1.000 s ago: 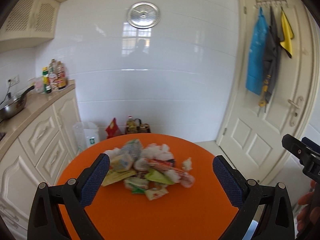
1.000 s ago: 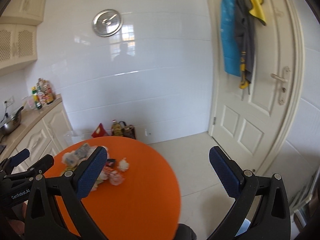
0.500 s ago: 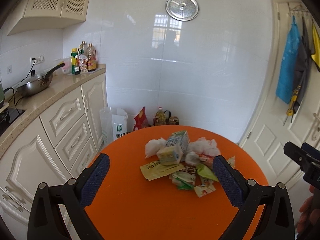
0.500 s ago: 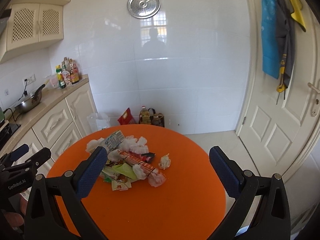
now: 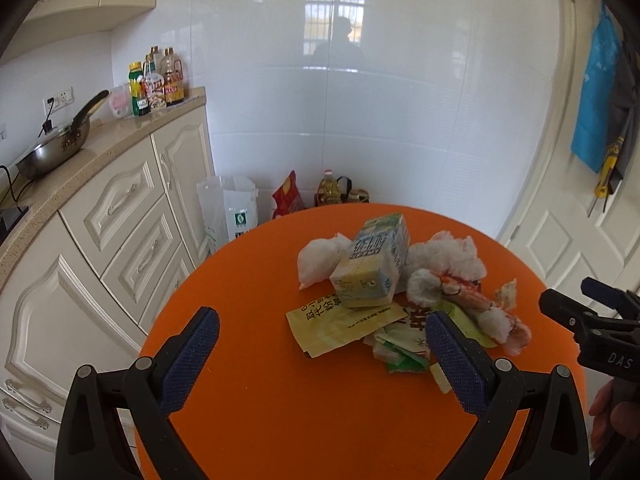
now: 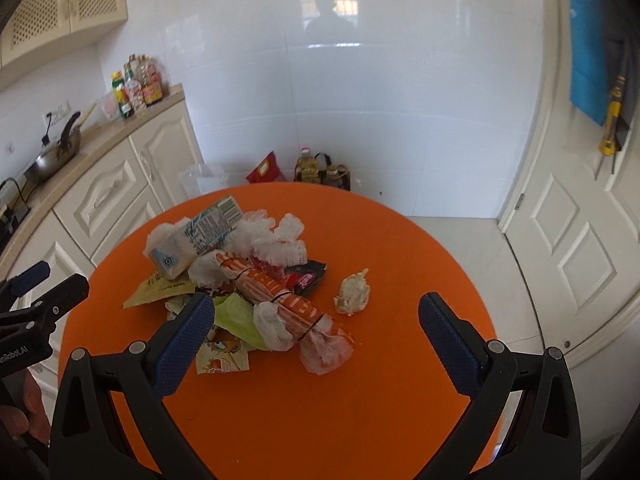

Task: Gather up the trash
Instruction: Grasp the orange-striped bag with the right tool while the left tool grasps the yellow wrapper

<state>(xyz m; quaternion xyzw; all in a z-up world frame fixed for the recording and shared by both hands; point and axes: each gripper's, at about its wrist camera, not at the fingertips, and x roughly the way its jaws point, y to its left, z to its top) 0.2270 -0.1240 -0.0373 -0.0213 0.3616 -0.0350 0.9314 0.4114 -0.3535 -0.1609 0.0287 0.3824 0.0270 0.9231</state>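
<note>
A pile of trash lies on a round orange table (image 5: 256,420) (image 6: 400,240). It holds a drink carton (image 5: 372,268) (image 6: 200,236), a yellow packet (image 5: 340,324), white crumpled tissues (image 5: 448,258) (image 6: 276,240), an orange-and-white wrapped roll (image 6: 280,300), green wrappers (image 6: 236,316) and a separate crumpled paper ball (image 6: 352,292). My left gripper (image 5: 320,344) is open and empty, above the table just short of the pile. My right gripper (image 6: 316,328) is open and empty, its fingers either side of the roll's near end, above it.
White kitchen cabinets (image 5: 120,220) with a wok (image 5: 56,152) and bottles (image 5: 160,80) stand left. A plastic bag (image 5: 228,212), a red bag (image 5: 288,198) and oil bottles (image 5: 332,192) sit on the floor behind the table. A white door (image 6: 580,240) is right.
Both grippers have swung left and tilted down toward the table. The trash pile now looks larger and closer in both views. Both stay open.
</note>
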